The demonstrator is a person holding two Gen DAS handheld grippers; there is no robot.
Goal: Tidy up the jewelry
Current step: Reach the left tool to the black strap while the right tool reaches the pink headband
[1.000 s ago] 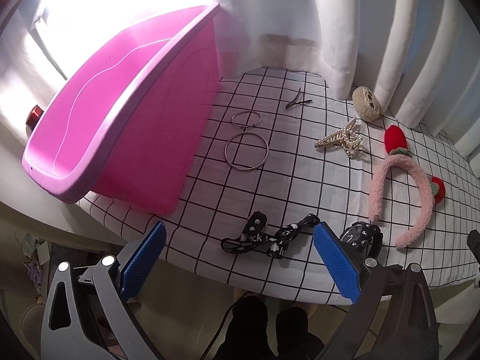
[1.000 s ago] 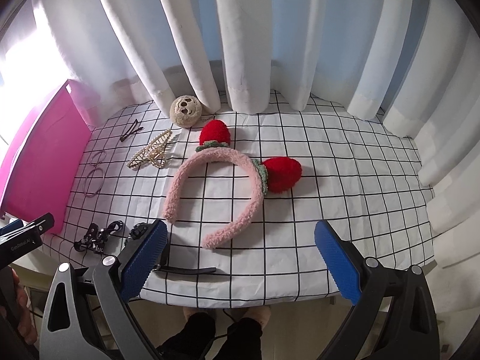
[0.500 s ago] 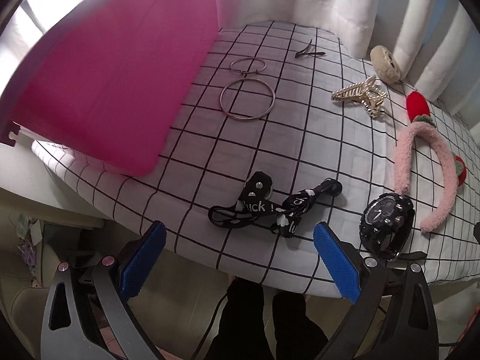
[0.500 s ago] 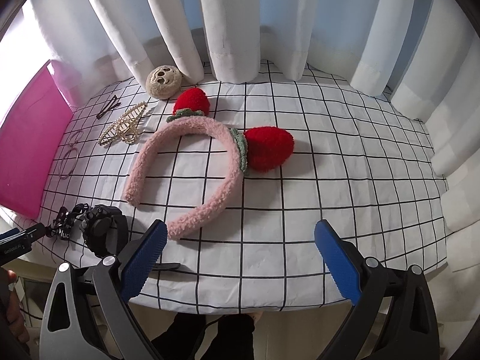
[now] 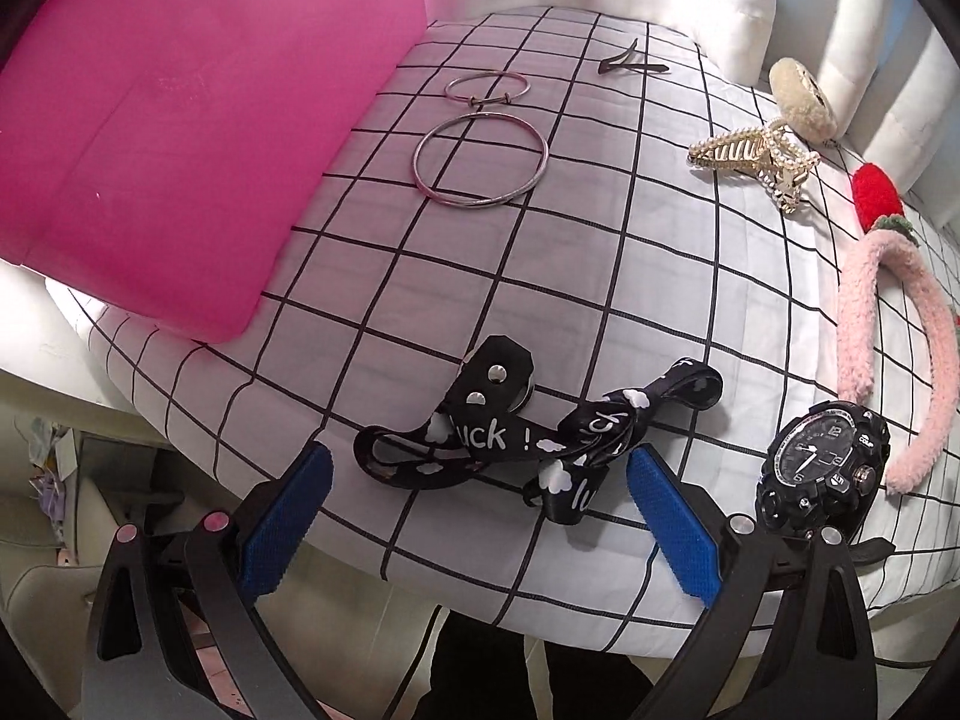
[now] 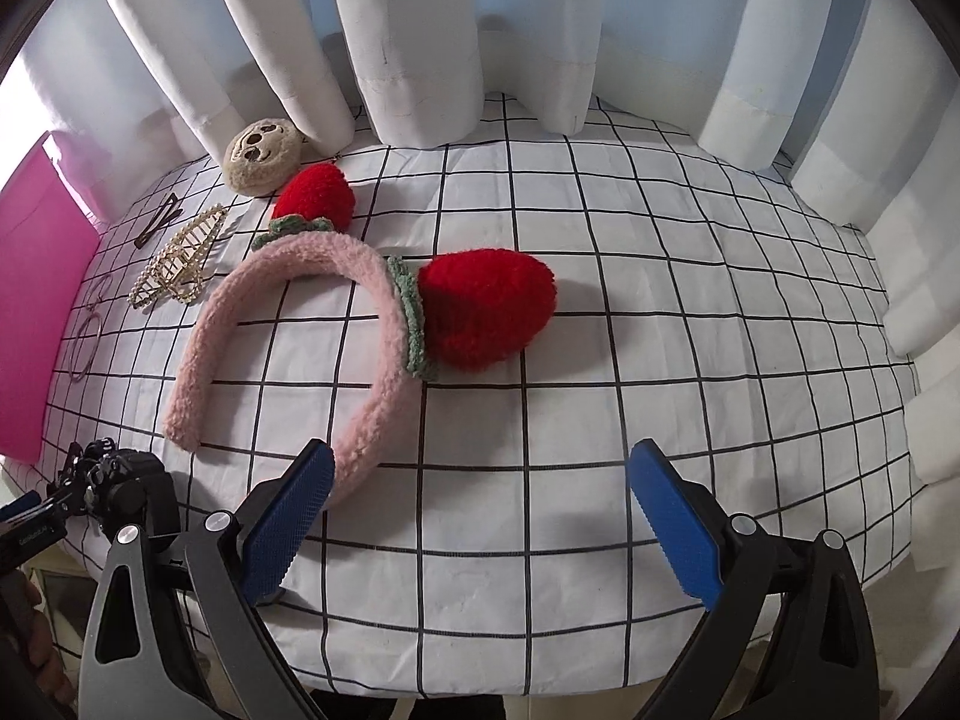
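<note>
Straddling the black strap (image 5: 528, 438) just beside the watch (image 5: 822, 468), the left tongs (image 5: 474, 516) gaped wide — right tongs (image 6: 480, 516) likewise, holding nothing.

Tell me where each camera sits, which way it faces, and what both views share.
Left wrist: rides the left claw, open, looking forward over the near table edge at the black strap, watch, silver rings and pink bin; only its blue fingers show.
Right wrist: rides the right claw, open, facing the curtain across the pink headband; a bit of the person's hand shows bottom left.
Shared: headband, watch, pearl hair clip, rings, pink bin, checked cloth.
</note>
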